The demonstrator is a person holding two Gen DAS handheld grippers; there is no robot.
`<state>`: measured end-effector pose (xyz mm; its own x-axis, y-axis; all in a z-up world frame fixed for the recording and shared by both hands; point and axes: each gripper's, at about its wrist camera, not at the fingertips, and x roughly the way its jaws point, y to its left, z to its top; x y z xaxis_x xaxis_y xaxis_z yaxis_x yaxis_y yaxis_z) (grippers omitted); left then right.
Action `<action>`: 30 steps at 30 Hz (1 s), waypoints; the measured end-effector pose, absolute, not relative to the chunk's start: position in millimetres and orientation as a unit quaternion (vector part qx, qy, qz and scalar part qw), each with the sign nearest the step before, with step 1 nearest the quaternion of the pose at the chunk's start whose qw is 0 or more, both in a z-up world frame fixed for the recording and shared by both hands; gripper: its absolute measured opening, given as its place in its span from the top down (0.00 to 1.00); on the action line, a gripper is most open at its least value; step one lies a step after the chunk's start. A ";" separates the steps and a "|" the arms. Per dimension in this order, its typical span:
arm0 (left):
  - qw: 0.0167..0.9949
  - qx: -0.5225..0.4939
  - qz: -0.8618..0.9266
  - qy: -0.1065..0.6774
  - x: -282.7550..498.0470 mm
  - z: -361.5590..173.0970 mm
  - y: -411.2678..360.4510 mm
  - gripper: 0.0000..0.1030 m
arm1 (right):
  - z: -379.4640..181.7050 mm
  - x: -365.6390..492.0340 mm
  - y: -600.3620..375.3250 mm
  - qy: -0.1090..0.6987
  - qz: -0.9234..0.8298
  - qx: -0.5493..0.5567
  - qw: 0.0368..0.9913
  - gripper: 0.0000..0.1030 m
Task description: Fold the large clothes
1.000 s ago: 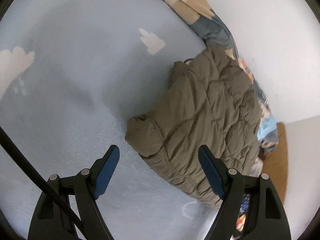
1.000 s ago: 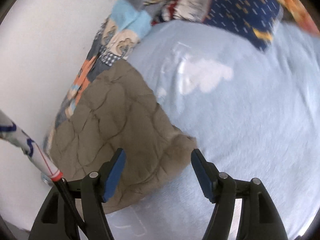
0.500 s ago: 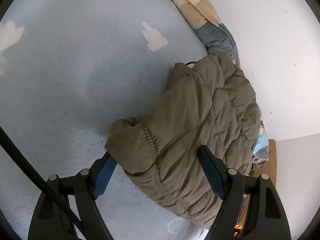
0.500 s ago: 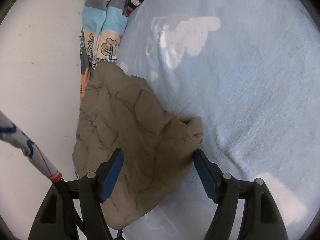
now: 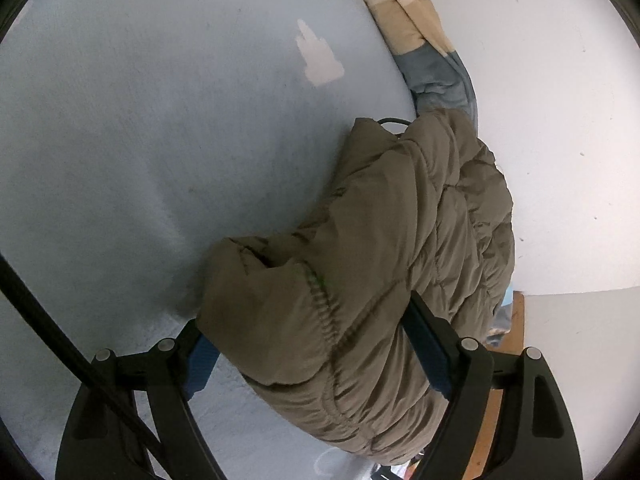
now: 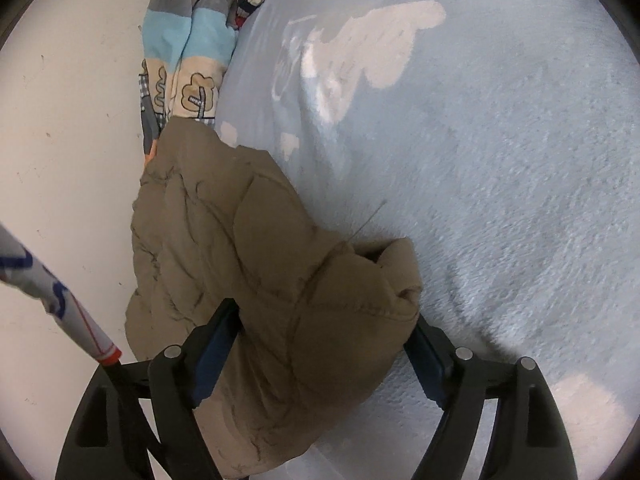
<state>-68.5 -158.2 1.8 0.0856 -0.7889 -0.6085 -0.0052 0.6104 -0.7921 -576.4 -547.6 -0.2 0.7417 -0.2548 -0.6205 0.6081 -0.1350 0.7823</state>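
An olive-brown quilted puffer jacket [image 5: 400, 240] lies bunched at the edge of a light blue fleece bed cover [image 5: 160, 140], next to the white wall. My left gripper [image 5: 316, 340] is open, its blue-padded fingers astride one folded corner of the jacket, which fills the gap. In the right wrist view the same jacket [image 6: 240, 248] shows from its other end. My right gripper [image 6: 324, 344] is open too, its fingers either side of a bulky jacket corner.
A patchwork quilt [image 6: 188, 52] is stuffed between the bed and the white wall [image 5: 560, 140]. A wooden surface [image 5: 516, 320] shows beyond the jacket in the left view. A white patterned sleeve [image 6: 52, 296] crosses the right view's lower left.
Both grippers have moved forward onto the jacket. Its corners, which lay ahead of the fingertips, now sit between the open fingers.
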 end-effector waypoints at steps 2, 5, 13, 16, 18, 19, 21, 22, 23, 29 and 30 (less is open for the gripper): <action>0.671 -0.317 -0.299 0.600 -69.8 6.2 -160.9 0.23 | 1.1 -574.4 -548.1 0.136 -0.339 0.668 0.648 0.26; 0.690 -0.291 -0.303 0.590 -71.2 16.4 -164.7 0.34 | 11.3 -566.4 -549.6 0.152 -0.349 0.640 0.668 0.45; 0.790 -0.081 -0.308 0.524 -94.2 63.1 -201.5 0.50 | 65.7 -521.4 -532.5 0.259 -0.414 0.435 0.757 0.67; 0.815 -0.019 -0.307 0.491 -105.1 75.6 -213.0 0.52 | 79.2 -510.3 -524.4 0.280 -0.426 0.371 0.777 0.69; 0.829 0.018 -0.307 0.467 -112.8 83.0 -219.1 0.53 | 88.1 -503.2 -517.8 0.293 -0.433 0.325 0.788 0.70; 0.836 0.036 -0.307 0.454 -117.2 86.1 -222.1 0.53 | 91.5 -500.9 -514.3 0.298 -0.436 0.304 0.793 0.70; 0.845 0.063 -0.305 0.434 -124.2 90.8 -226.6 0.54 | 98.8 -493.0 -506.0 0.310 -0.443 0.252 0.803 0.71; 0.847 0.068 -0.305 0.430 -126.5 91.5 -227.7 0.54 | 100.4 -491.4 -503.0 0.311 -0.444 0.237 0.806 0.72; 0.849 0.074 -0.305 0.426 -128.1 92.6 -227.4 0.54 | 102.2 -489.7 -498.5 0.313 -0.446 0.220 0.809 0.72; 0.855 0.083 -0.313 0.406 -138.9 111.7 -223.1 0.56 | 117.9 -493.8 -486.0 0.306 -0.445 0.184 0.821 0.73; 0.855 0.081 -0.315 0.404 -142.7 116.1 -219.0 0.56 | 122.2 -497.2 -484.0 0.301 -0.443 0.184 0.824 0.73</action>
<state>-142.7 -219.0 116.1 0.4746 -0.4735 -0.7420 0.6045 0.7881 -0.1163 -497.2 -484.0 122.2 0.4253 -0.6200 -0.6593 0.8413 0.5394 0.0355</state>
